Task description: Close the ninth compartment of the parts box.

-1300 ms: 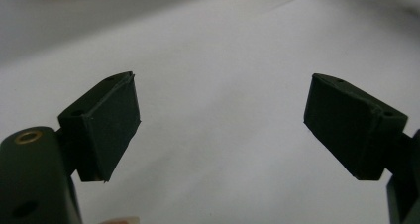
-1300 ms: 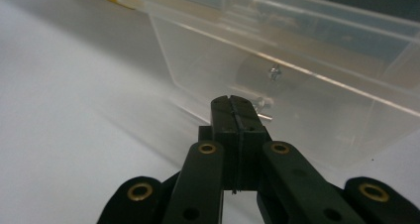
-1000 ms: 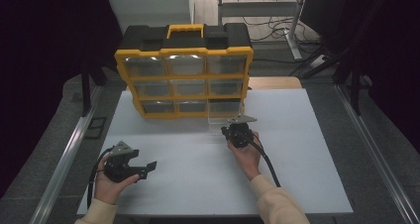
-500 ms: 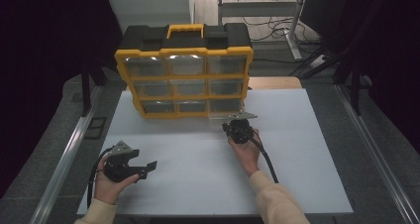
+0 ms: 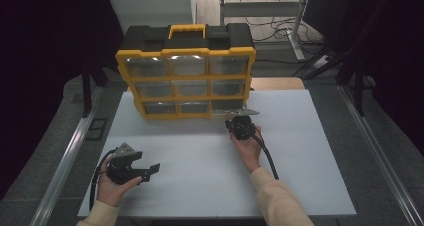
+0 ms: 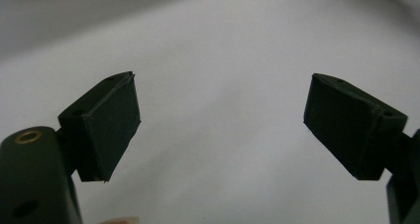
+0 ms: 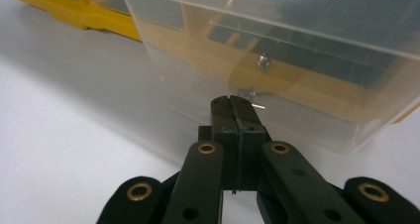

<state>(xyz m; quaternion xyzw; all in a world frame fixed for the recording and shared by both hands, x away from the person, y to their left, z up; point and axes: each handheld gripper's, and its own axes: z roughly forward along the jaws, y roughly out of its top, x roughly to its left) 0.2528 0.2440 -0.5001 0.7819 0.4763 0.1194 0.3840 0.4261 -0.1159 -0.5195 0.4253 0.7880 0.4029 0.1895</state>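
Since a second ago almost nothing has shifted: the left tongs (image 5: 150, 170) rest in the same spot at the near left of the white tabletop (image 5: 310, 156), jaws spread wide with nothing between them. Farther right, the right tongs (image 5: 239, 122) remain pressed shut at the clear drawer (image 7: 277, 70), pulled partly out of the yellow organiser's (image 5: 186, 71) bottom right slot, their tips touching its front wall.

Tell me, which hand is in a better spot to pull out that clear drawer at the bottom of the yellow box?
Probably the right. The right hand-held gripper sits shut right at the clear drawer of the yellow box. The left hand-held gripper is open, far back over the white table.
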